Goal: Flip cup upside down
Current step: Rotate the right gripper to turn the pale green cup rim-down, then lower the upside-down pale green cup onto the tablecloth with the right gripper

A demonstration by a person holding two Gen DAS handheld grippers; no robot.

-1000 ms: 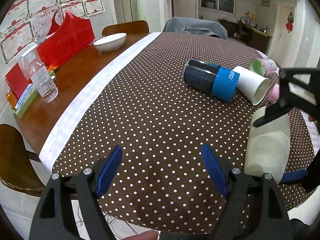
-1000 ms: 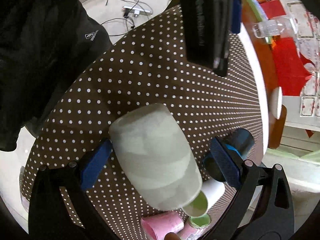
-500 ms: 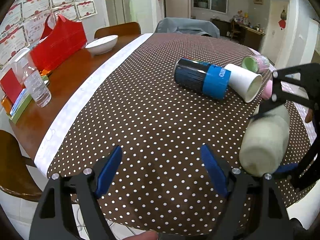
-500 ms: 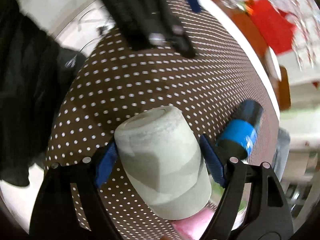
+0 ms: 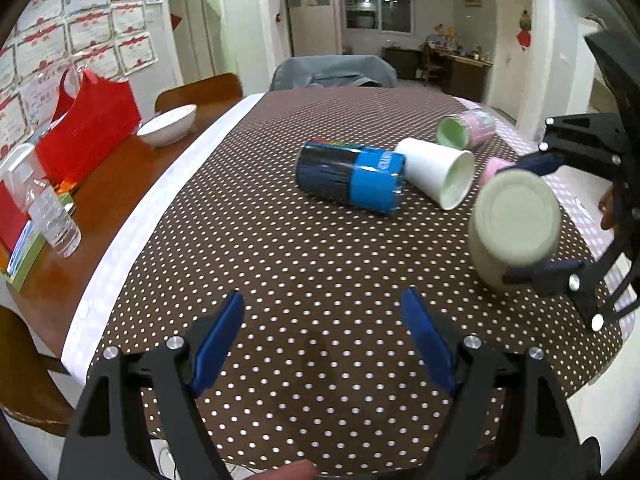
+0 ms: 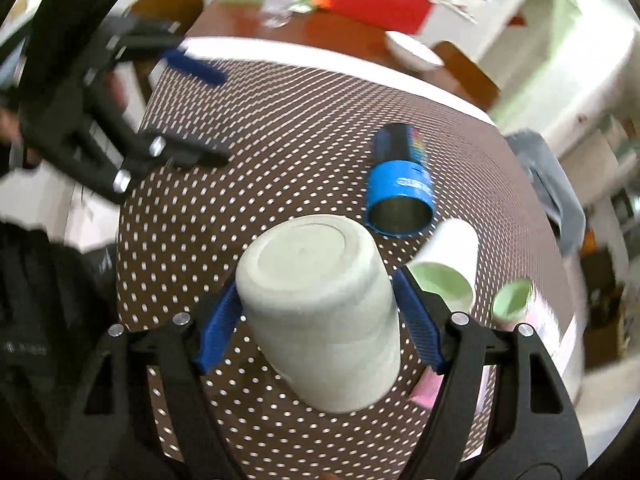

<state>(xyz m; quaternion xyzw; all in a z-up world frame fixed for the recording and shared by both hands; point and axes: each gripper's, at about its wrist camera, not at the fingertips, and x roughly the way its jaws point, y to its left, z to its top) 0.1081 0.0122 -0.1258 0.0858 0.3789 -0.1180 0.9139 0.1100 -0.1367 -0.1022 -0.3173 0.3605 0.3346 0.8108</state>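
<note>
Dotted brown tablecloth [image 5: 280,248] (dining room); right gripper [image 6: 316,316] pinches grey cup [image 6: 320,304]; left gripper [image 5: 324,340] spread.

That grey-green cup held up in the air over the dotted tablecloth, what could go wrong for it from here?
The grey-green cup is pinched by its smooth sides alone in the right gripper, tilted and clear of the table, so it might slip out. The white paper cup and the blue and black can lie close by on their sides; setting the cup down carelessly could knock them rolling. The table edge is near too.
</note>
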